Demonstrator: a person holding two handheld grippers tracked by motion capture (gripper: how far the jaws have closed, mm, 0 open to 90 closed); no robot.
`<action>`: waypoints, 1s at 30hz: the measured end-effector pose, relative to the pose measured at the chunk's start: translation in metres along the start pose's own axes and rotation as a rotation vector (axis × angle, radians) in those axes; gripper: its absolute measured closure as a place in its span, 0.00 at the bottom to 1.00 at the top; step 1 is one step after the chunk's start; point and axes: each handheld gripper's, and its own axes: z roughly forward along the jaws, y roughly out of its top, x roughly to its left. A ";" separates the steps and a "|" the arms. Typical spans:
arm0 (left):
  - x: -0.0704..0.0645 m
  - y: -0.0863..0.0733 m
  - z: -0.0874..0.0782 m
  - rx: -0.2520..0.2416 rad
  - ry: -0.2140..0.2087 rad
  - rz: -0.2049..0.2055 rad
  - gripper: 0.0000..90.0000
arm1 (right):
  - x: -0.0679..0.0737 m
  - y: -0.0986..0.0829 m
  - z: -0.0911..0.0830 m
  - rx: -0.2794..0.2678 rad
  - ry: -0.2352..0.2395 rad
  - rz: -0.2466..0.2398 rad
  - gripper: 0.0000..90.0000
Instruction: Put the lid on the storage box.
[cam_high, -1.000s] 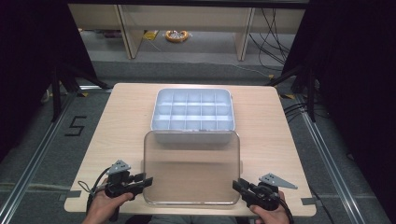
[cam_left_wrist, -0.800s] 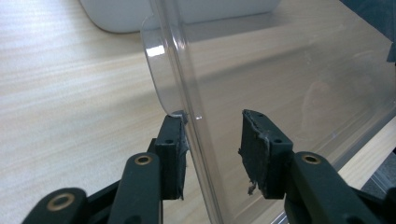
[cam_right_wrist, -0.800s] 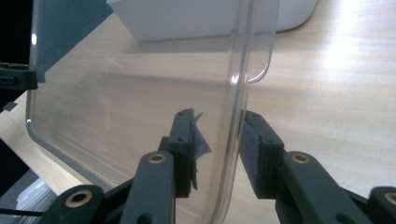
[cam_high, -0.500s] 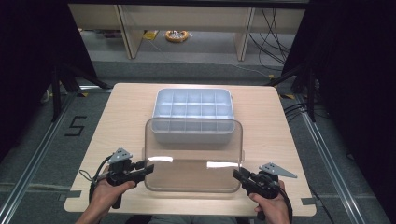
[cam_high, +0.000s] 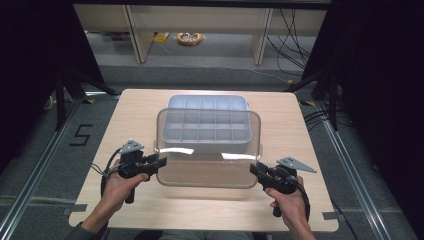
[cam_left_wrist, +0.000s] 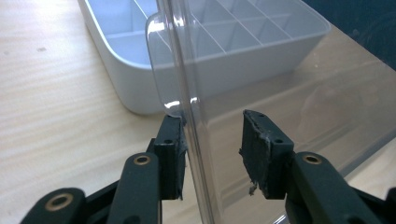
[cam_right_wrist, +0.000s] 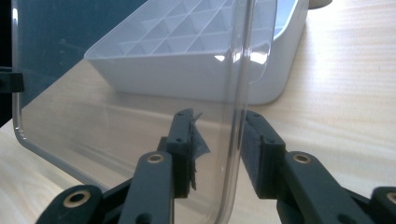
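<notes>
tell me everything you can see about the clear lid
The clear lid is a see-through plastic rectangle with rounded corners and a raised rim, glare streaks across it. It is lifted off the table and tilted, partly over the white divided box, which shows through it. The left gripper straddles its left edge and the right gripper its right edge; in both gripper views the rim runs between the jaws with a gap on one side, so a firm clamp cannot be told.

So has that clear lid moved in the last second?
Yes. The lid has been lifted off the table and carried away from the person, so it now overlaps the near rows of the white tray.
</notes>
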 end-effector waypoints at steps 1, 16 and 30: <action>0.000 0.003 0.001 -0.007 0.006 -0.008 0.66 | -0.001 0.002 0.002 -0.010 -0.002 -0.002 0.74; 0.014 0.053 0.013 -0.051 0.025 -0.067 0.67 | -0.004 0.047 0.023 -0.038 -0.023 0.061 0.73; 0.026 0.083 0.035 -0.038 0.070 -0.092 0.66 | -0.012 0.085 0.047 -0.048 -0.079 0.029 0.73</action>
